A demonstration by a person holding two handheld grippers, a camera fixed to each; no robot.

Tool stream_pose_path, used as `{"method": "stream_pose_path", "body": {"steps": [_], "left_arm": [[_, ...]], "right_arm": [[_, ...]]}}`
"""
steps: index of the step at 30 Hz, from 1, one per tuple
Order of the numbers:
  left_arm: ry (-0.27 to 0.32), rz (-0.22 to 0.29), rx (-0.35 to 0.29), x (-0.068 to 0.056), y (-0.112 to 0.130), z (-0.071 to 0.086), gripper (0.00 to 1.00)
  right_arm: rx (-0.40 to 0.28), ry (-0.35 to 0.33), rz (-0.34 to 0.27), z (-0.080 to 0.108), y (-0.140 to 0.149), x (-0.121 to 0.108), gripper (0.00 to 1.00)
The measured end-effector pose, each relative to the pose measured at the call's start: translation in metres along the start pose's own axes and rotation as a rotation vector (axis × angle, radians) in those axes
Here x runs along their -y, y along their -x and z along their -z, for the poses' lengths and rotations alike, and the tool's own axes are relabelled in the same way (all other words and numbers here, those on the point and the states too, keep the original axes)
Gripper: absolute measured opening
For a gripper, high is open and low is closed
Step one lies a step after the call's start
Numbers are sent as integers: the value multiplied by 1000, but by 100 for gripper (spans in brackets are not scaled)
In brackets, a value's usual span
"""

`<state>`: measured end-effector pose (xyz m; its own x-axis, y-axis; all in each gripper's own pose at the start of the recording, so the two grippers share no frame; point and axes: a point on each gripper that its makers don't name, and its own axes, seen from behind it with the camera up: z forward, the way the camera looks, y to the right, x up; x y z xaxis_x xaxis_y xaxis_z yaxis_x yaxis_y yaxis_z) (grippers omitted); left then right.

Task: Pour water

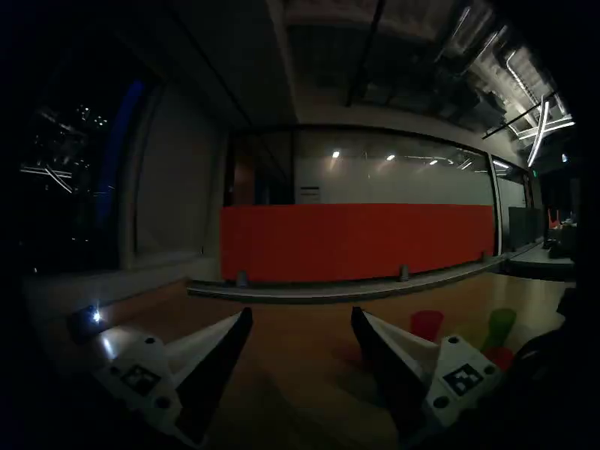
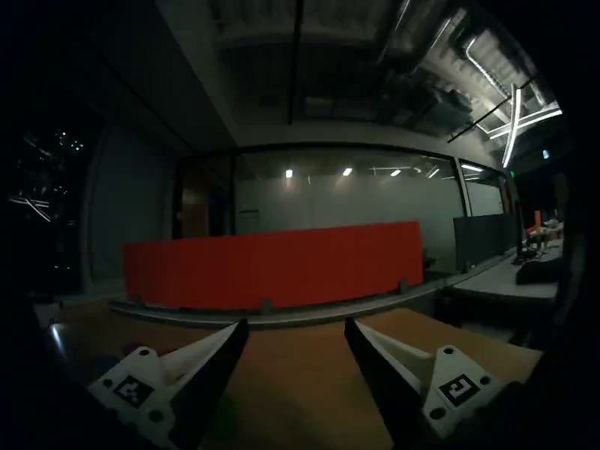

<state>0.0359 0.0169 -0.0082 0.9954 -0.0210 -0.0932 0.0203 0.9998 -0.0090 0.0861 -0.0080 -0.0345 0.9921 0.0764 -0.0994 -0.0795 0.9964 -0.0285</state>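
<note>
In the left gripper view my left gripper (image 1: pixel 300 319) is open above a wooden table (image 1: pixel 300 360), nothing between its fingers. A red cup (image 1: pixel 426 324) and a green cup (image 1: pixel 501 324) stand on the table to its right, partly behind the right finger. Another red object (image 1: pixel 499 356) lies low beside the green cup. In the right gripper view my right gripper (image 2: pixel 296 330) is open over the same wooden table (image 2: pixel 300 382), holding nothing.
The room is dim. An orange-red divider panel (image 1: pixel 356 241) runs along the table's far edge, also seen as the panel (image 2: pixel 274 262). A small bright light (image 1: pixel 95 316) sits at the table's left. A grey desk (image 2: pixel 510 281) stands to the right.
</note>
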Motion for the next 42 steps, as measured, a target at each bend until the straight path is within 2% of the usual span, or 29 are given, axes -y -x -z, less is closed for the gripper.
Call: {"method": "stream_pose_path", "body": {"steps": [9,21,27,42], "left_arm": [[2,24,22,8,30,0,98],[10,39,32,11,39,-3,98],[22,47,42,7,46,-4,98],[22,5,79,4,56,-6,98]], "right_arm": [[22,10,18,-3,2,3,99],[18,3,22,-7,-3,14,99],[22,4,28,-7,-1,14,99],[23,13,20,-6,0,8,99]]}}
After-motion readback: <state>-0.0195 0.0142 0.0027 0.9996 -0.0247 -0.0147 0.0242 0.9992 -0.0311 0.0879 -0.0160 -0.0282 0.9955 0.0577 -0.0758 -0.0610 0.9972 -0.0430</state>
